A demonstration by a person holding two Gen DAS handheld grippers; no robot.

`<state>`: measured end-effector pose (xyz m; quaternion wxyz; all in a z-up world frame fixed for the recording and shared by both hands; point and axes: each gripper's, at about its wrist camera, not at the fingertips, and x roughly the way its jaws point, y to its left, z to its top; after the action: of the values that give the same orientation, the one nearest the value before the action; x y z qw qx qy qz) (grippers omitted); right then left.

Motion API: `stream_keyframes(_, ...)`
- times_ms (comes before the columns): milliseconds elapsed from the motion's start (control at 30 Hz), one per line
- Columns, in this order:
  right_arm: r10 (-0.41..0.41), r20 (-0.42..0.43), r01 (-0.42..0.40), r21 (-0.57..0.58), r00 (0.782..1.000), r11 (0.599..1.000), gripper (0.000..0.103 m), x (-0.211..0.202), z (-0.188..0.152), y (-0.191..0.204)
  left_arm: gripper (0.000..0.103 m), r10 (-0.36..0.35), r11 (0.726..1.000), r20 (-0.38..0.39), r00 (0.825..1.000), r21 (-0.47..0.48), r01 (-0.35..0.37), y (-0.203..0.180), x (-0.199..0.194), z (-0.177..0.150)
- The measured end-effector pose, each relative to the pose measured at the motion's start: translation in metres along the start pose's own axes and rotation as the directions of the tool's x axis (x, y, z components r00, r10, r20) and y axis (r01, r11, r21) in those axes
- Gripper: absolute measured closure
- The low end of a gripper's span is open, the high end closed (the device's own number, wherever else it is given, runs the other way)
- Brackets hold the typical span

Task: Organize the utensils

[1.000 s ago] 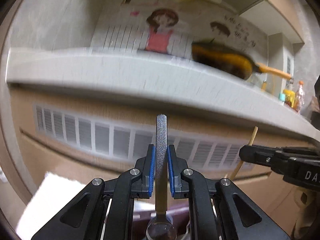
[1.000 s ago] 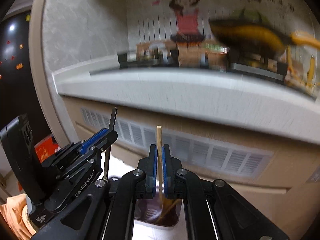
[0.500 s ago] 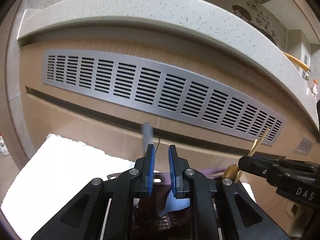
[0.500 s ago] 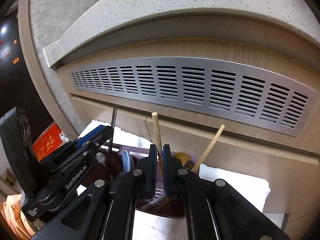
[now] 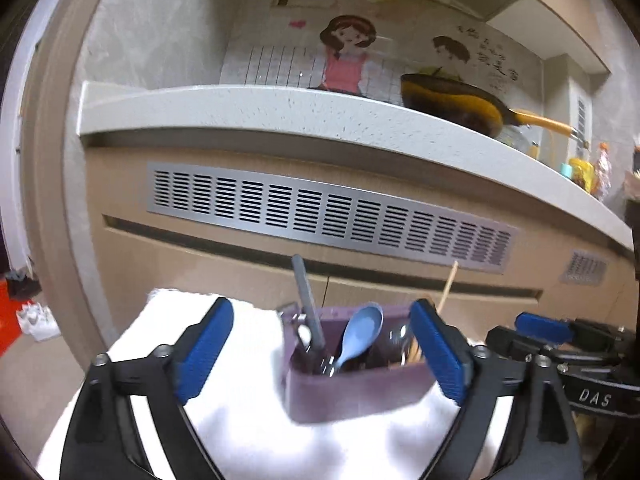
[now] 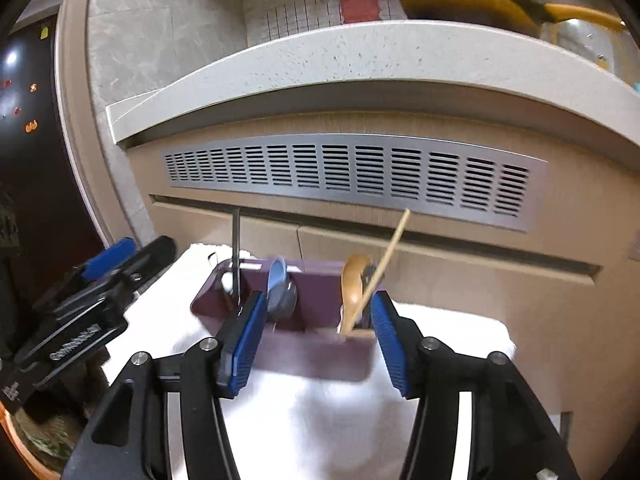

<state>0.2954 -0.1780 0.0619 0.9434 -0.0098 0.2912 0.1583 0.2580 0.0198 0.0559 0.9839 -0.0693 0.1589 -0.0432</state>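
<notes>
A purple utensil holder [image 5: 352, 392] [image 6: 296, 320] stands on a white cloth [image 5: 240, 432]. In it are a grey metal-handled utensil [image 5: 306, 308] [image 6: 236, 256], a light blue spoon [image 5: 360, 332] [image 6: 276, 284], a wooden spoon [image 6: 354, 280] and a leaning wooden stick [image 6: 380, 268] [image 5: 448, 286]. My left gripper [image 5: 320, 354] is open and empty, just in front of the holder. My right gripper [image 6: 316, 340] is open and empty, with its jaws either side of the holder's near wall. The right gripper also shows at the right edge of the left wrist view [image 5: 560, 340], and the left gripper shows at the left of the right wrist view [image 6: 100, 284].
A beige cabinet front with a metal vent grille [image 5: 328, 216] [image 6: 352, 172] rises right behind the holder, under a speckled white counter edge [image 5: 280, 108]. A yellow pan [image 5: 452, 108] sits on that counter. The cloth's left edge drops to the floor [image 5: 40, 360].
Both grippers have opened wide, let go of their utensils into the holder, and drawn back. The grey utensil and the wooden stick now stand in the holder.
</notes>
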Motion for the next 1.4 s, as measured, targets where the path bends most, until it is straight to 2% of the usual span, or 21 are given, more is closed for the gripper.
stream_keyframes(100, -0.028, 0.010, 0.029, -0.009, 1.000, 1.000, 0.041, -0.022, -0.019, 0.012, 0.000, 0.022, 1.000, -0.011, 1.000, 0.020, -0.022, 0.004, -0.028, -0.017)
stream_keyframes(200, -0.052, 0.024, 0.053, -0.006, 0.998, 0.999, 0.031, -0.043, -0.045, 0.022, 0.000, 0.049, 0.998, -0.069, 0.996, 0.029, -0.048, 0.009, -0.053, -0.040)
stream_keyframes(367, -0.041, 0.007, 0.041, 0.021, 0.999, 0.999, 0.030, -0.065, -0.084, 0.036, 0.000, 0.106, 0.994, -0.103, 0.989, 0.032, -0.103, 0.013, -0.086, -0.074)
stream_keyframes(467, -0.069, 0.025, 0.068, 0.035, 0.997, 0.997, 0.022, -0.077, -0.099, 0.042, 0.000, 0.171, 0.985, -0.107, 0.979, 0.050, -0.166, 0.009, -0.106, -0.090)
stream_keyframes(600, -0.134, 0.070, 0.129, 0.067, 0.989, 0.989, 0.011, -0.096, -0.119, 0.045, 0.000, 0.156, 0.987, -0.105, 0.982, 0.059, -0.150, 0.004, -0.123, -0.101)
stream_keyframes(800, -0.173, 0.059, 0.168, 0.085, 0.983, 0.982, 0.011, -0.106, -0.146, 0.043, 0.000, 0.164, 0.982, -0.093, 0.982, 0.113, -0.154, -0.014, -0.133, -0.107)
stream_keyframes(967, -0.172, 0.046, 0.167, 0.088, 0.984, 0.982, 0.011, -0.106, -0.153, 0.042, 0.000, 0.158, 0.977, -0.091, 0.983, 0.157, -0.142, -0.027, -0.133, -0.109)
stream_keyframes(1400, -0.168, 0.031, 0.164, 0.087, 0.985, 0.983, 0.010, -0.102, -0.157, 0.043, 0.000, 0.151, 0.980, -0.126, 0.980, 0.153, -0.131, -0.028, -0.128, -0.112)
